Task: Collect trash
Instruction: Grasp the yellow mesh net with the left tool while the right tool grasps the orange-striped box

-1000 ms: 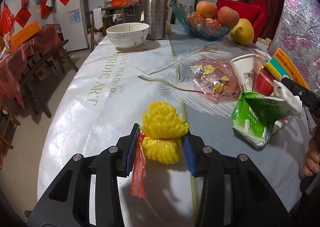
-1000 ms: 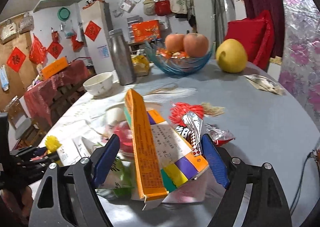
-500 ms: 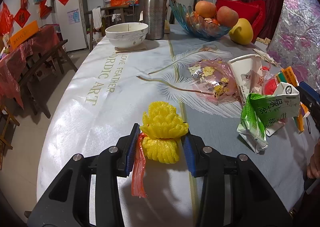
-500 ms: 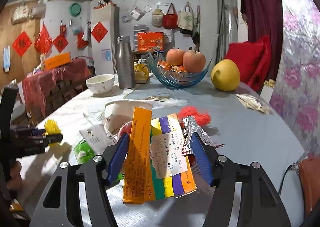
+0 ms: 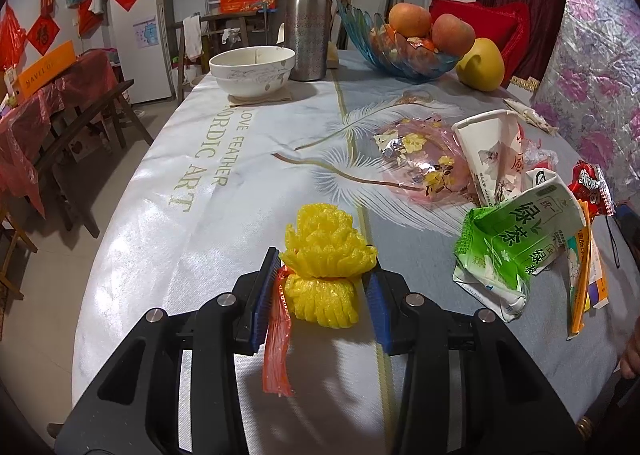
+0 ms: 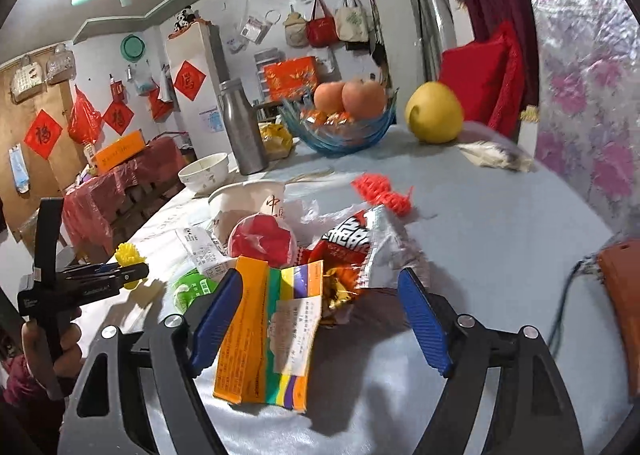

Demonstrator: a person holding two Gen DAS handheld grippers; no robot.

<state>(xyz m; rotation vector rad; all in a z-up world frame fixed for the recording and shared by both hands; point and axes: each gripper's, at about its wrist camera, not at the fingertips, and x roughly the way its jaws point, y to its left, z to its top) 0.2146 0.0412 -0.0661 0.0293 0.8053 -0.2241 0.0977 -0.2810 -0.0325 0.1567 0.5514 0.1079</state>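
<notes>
My left gripper (image 5: 320, 287) is shut on a yellow foam fruit net (image 5: 326, 267) with a red plastic strip (image 5: 276, 339) hanging from it, low over the tablecloth. It also shows in the right wrist view (image 6: 116, 271). My right gripper (image 6: 320, 307) is open. The flattened orange and multicolour carton (image 6: 268, 331) lies on the table between its fingers, against the left one. Beside it lie a red snack wrapper (image 6: 352, 247), a green tea carton (image 5: 516, 239), a paper cup (image 5: 488, 151) and a pink floral wrapper (image 5: 420, 159).
At the far end stand a white bowl (image 5: 252, 69), a steel flask (image 5: 308, 15), a blue glass fruit bowl (image 5: 400, 55) and a yellow pomelo (image 5: 480, 63). A red foam net (image 6: 380, 191) and a small wrapper (image 6: 496, 155) lie to the right. The table edge is at the left.
My right gripper has opened wide and let go of the multicolour carton, which now lies flat on the table. The green tea carton has dropped lower. My left gripper has not moved.
</notes>
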